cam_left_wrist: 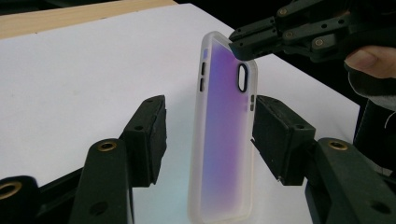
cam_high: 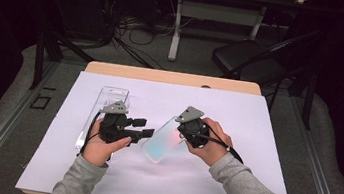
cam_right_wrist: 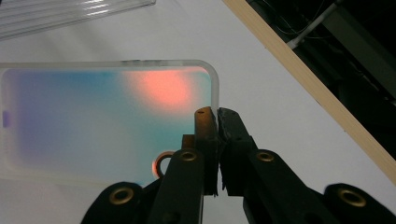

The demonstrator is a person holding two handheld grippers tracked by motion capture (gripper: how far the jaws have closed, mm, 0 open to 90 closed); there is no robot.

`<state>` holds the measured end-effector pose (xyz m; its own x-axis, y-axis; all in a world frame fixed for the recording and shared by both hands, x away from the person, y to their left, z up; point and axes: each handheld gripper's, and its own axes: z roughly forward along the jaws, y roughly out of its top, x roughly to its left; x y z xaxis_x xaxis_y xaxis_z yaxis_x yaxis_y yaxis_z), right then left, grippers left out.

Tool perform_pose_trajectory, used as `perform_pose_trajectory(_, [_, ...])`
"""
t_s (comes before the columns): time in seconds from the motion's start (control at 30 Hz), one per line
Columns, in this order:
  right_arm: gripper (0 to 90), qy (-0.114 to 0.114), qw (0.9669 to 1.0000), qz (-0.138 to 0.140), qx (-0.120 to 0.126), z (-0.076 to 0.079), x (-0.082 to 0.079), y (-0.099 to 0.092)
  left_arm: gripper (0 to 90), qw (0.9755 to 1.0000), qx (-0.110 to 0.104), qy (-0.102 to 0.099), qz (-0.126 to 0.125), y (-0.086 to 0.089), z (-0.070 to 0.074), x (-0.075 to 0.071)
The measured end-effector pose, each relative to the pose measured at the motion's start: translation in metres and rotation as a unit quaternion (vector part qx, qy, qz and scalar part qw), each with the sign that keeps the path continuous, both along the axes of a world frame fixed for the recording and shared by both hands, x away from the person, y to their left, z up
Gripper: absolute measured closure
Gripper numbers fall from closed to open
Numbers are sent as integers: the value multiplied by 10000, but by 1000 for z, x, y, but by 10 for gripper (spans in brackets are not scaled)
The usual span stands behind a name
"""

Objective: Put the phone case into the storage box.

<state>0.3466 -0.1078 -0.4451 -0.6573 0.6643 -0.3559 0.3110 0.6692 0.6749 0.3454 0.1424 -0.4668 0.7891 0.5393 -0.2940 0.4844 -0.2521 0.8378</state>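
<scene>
Going from the worktop's left edge, a clear plastic package lies flat toward the far-left corner, set aside so that the middle stays free for the handover. Next comes our left gripper, its fingers half spread to either side of the phone case. In the left gripper view the right finger sits just beside the case's long edge and the left one stands apart, so we judge that they are not yet clamped on it. The translucent, iridescent case is lifted off the white sheet near the worktop's centre, tilted up (likely so both long edges are reachable). Our right gripper has its fingers pressed onto the rim of the case's top end, near the camera cutout, steadying it while the left one lines up.
</scene>
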Motion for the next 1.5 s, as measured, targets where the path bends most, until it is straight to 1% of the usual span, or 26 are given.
perform_pose_trajectory(0.1, [875,-47,10000,43,-30,0,-2,0,473,9998,-87,114,-171,-3,-4,0])
perform_pose_trajectory(0.23, [876,-75,9999,61,-38,0,-3,0,482,9995,-56,212,-233,-6,-8,2])
perform_pose_trajectory(0.43, [876,-129,9999,98,-16,1,-4,1,493,9993,-22,297,-216,-8,-12,3])
perform_pose_trajectory(0.53, [875,-116,9999,100,-38,1,-5,1,498,9992,-12,330,-223,-8,-14,4])
perform_pose_trajectory(0.77, [875,-177,9997,167,-32,1,-6,2,500,9990,23,385,-243,-12,-19,5])
perform_pose_trajectory(0.83, [875,-165,9997,156,-15,1,-7,3,499,9989,36,390,-264,-13,-20,6])
perform_pose_trajectory(0.87, [875,-171,9997,172,-54,1,-7,4,499,9988,32,402,-261,-13,-20,6])
perform_pose_trajectory(0.97, [875,-190,9996,195,-61,0,-8,5,500,9987,48,440,-264,-14,-22,6])
perform_pose_trajectory(1.2, [875,-219,9994,252,-58,1,-10,6,547,9978,41,561,-348,-15,-24,7])
perform_pose_trajectory(1.3, [875,-235,9994,258,-57,1,-11,6,565,9976,25,605,-349,-15,-25,7])
perform_pose_trajectory(1.5, [875,-260,9992,292,-56,0,-12,7,619,9971,65,672,-351,-15,-27,8])
